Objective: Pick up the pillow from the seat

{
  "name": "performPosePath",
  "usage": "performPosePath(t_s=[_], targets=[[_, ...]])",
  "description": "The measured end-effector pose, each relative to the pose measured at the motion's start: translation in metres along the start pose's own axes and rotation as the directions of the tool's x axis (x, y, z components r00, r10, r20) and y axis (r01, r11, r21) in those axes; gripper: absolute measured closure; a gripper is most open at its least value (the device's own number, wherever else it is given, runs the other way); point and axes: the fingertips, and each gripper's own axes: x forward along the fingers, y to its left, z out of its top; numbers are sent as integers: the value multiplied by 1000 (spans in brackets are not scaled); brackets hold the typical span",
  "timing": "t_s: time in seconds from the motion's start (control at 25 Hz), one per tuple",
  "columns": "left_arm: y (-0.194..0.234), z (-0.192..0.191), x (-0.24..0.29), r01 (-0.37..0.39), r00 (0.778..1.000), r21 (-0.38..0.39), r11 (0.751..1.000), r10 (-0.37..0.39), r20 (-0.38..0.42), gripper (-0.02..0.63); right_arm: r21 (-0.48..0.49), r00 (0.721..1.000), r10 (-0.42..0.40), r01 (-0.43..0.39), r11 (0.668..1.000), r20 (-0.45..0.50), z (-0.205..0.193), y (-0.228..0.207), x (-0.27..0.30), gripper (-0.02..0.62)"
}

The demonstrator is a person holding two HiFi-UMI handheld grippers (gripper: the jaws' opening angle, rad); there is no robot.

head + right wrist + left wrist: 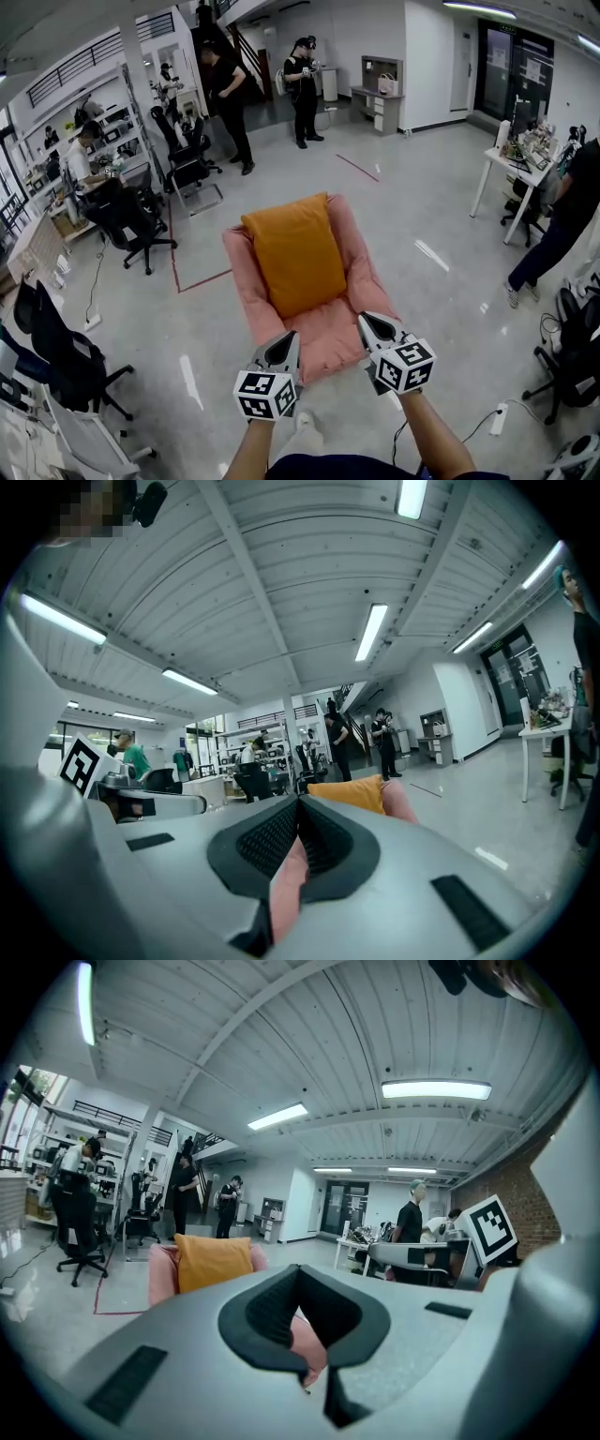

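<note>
We look steeply down at a pink seat [339,339] standing on a pale floor [422,206]. An orange pillow [295,251] rests on the seat, leaning upright against the seat's back, as a back cushion would. It covers most of the back and part of the sitting surface.

We hold two grippers low at the seat's near front edge. The left gripper [285,345] is at the left corner and the right gripper [372,328] at the right corner. Both point almost level toward the pillow and sit well short of it, so this looks like an approach and no grasp has begun. Both sets of jaws are clenched together and grasp nothing. The pink showing past the tips is only the seat behind them. They would need to part before taking the pillow.

Each gripper's own view shows only the pillow's top above the gripper body, with the rest of it blocked. From above we cannot tell whether either gripper touches the seat's edge. Our forearms are cut off at the bottom of the head view.
</note>
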Motion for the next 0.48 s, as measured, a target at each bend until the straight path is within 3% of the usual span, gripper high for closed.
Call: performPosePath(t_s=[0.48], targets=[[67,34,58,-1,1000,-1,1000,1,-8,604,15,1000,-16,17,1000,-21,17,-26,89,577]])
